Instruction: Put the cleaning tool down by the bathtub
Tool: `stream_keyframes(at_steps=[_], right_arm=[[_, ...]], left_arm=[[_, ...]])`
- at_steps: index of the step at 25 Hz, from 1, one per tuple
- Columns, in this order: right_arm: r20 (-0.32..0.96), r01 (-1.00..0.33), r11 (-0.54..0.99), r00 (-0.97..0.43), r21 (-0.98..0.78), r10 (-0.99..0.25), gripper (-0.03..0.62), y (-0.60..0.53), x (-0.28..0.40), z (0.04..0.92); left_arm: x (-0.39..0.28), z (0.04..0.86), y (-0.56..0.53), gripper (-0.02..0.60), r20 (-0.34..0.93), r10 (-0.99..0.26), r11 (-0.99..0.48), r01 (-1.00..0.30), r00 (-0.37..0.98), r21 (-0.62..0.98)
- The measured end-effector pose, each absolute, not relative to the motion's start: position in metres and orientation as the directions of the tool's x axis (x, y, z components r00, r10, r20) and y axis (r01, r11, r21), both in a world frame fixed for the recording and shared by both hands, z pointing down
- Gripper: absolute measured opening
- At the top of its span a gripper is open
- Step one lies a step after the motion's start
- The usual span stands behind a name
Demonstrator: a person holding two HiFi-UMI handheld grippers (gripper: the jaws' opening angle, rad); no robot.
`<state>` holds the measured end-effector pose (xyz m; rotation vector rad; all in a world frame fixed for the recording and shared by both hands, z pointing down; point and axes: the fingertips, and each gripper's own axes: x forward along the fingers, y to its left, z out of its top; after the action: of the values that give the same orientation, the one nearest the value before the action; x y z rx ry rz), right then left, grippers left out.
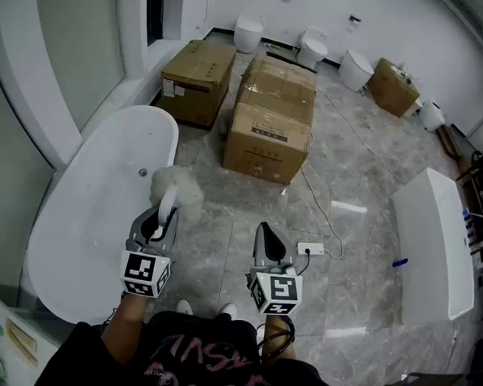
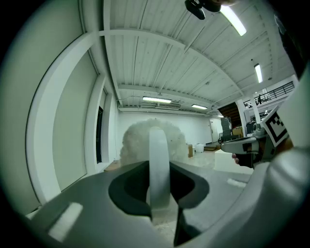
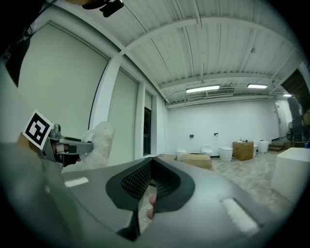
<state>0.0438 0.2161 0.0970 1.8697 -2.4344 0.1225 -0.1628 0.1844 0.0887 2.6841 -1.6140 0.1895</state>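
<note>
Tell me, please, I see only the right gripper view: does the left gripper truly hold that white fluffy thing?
Observer: Yes. The left gripper view shows the left gripper shut on the white handle of the duster.
Operator: Where is the bathtub?
Observer: In the head view, the white bathtub lies at the person's left. The duster's fluffy head is beside its rim, on the floor side.
Operator: Does something lie on the floor nearby?
Observer: A white power strip lies just right of the right gripper.
</note>
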Motion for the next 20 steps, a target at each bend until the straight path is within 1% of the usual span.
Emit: stream_keyframes(at_steps=[12,20], right_arm=[[0.124,-0.969,0.246,-0.244,0.002,-0.962,0.019,0.227,0.026,0.102],[0.089,-0.969,0.245,-0.243,0.013,-0.966,0.021,0.237,0.013,0.095]], left_arm=[[-0.181,0.094,0.192,0.084,0.109,-0.873,-0.483,-0.875,0.476,-0.046],[-0.190,0.094,0.196,0.084,0.093,-0.863,-0.500,-0.866,0.496,-0.025]])
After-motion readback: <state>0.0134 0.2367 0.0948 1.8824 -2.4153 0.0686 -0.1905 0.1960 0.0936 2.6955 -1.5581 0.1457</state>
